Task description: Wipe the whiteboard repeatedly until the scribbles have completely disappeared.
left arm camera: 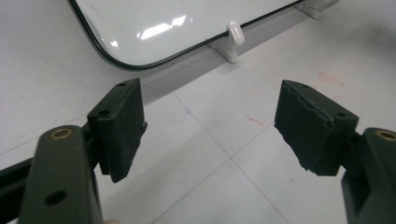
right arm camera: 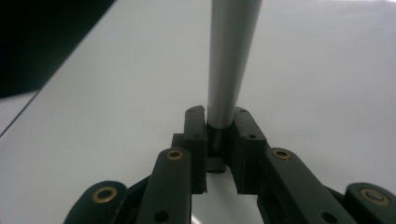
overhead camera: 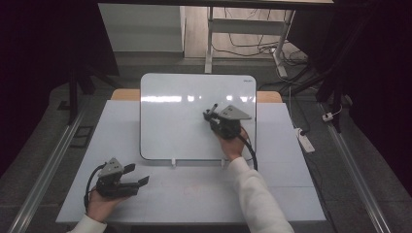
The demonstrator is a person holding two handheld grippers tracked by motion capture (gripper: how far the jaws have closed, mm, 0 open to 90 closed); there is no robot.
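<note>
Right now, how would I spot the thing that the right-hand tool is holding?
Find the whiteboard propped on the table. Over its right half, the right gripper pinches a slim grey marker, the one thin stick against the blank white board.

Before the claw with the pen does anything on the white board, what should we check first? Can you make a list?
1. Right claw shut on the pen: ok.
2. Pen over the whiteboard: ok.
3. Pen tip touching the board: cannot tell.
4. Board propped on its white feet: ok.
5. Left claw open, empty and apart from the board: ok.
6. Board free of marks: ok.
</note>
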